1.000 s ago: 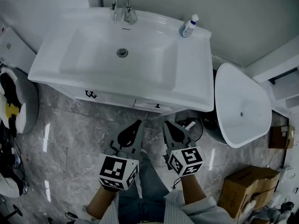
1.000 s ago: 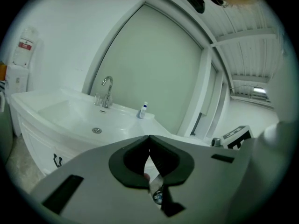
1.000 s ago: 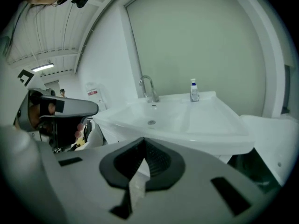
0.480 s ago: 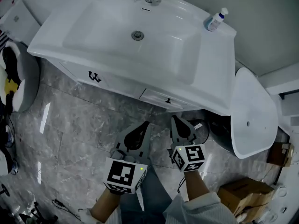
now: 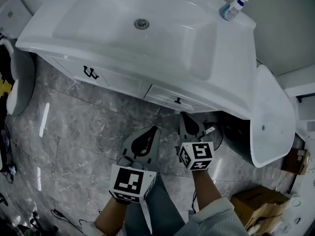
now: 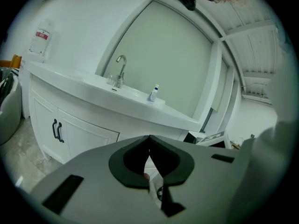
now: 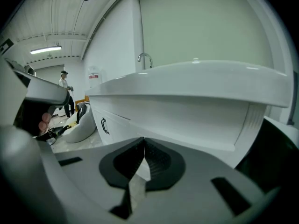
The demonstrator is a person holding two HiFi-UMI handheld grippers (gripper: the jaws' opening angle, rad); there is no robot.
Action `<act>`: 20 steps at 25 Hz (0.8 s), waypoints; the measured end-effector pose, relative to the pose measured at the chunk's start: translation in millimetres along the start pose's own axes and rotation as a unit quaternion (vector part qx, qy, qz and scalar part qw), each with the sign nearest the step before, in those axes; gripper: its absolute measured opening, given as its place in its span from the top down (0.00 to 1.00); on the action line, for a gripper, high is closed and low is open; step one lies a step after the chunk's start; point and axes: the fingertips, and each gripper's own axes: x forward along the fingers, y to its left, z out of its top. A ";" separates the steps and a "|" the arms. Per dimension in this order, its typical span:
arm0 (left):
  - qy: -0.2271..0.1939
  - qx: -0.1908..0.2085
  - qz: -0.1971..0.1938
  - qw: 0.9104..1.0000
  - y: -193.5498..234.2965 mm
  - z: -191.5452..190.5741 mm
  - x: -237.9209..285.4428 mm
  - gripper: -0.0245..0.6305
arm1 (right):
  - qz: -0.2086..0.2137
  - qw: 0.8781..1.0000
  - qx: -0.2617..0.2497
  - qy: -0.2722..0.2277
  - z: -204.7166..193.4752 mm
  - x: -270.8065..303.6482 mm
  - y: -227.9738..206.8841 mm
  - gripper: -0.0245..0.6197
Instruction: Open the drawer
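The drawer is a narrow white front under the right part of the sink top, shut, with a small black handle. My right gripper is shut and empty, its tips just below that handle in the head view and apart from it. My left gripper hangs a little lower and to the left, also shut with nothing in it. In the left gripper view the closed tips cover the drawer. In the right gripper view the closed tips point under the overhanging sink top.
Two cabinet doors with black handles lie left of the drawer. A bottle stands on the sink top. A white toilet and a dark bin are at the right, a cardboard box lower right. A person stands far off.
Both grippers have sunk in front of the vanity and stayed shut. More of the cabinet front and the drawer handle shows in the head view.
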 end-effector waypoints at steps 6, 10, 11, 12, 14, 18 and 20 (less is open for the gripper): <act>0.006 -0.006 0.000 1.000 4.2 -19.5 16.5 0.94 | -0.005 1.000 -0.007 0.018 -26.5 20.7 -10.4 0.94; 0.012 -0.001 0.004 1.000 10.6 -32.9 27.3 0.94 | -0.012 0.999 -0.009 0.031 -41.7 32.3 -14.7 0.93; 0.014 0.001 0.005 1.000 12.3 -36.1 30.3 0.94 | -0.012 0.999 -0.009 0.035 -45.3 35.3 -15.3 0.89; 0.016 0.002 0.006 1.000 13.9 -38.7 33.6 0.94 | -0.012 0.999 -0.010 0.039 -49.0 38.6 -15.7 0.86; 0.020 0.005 0.009 1.000 17.7 -43.2 41.0 0.94 | -0.014 0.999 -0.015 0.048 -56.0 45.2 -17.2 0.84; 0.028 0.009 0.011 0.999 26.1 -53.5 55.5 0.94 | -0.026 0.997 -0.019 0.066 -68.6 58.0 -26.4 0.78; 0.035 0.012 0.011 0.999 29.0 -59.1 62.3 0.94 | -0.031 0.996 -0.019 0.077 -74.7 64.1 -30.7 0.75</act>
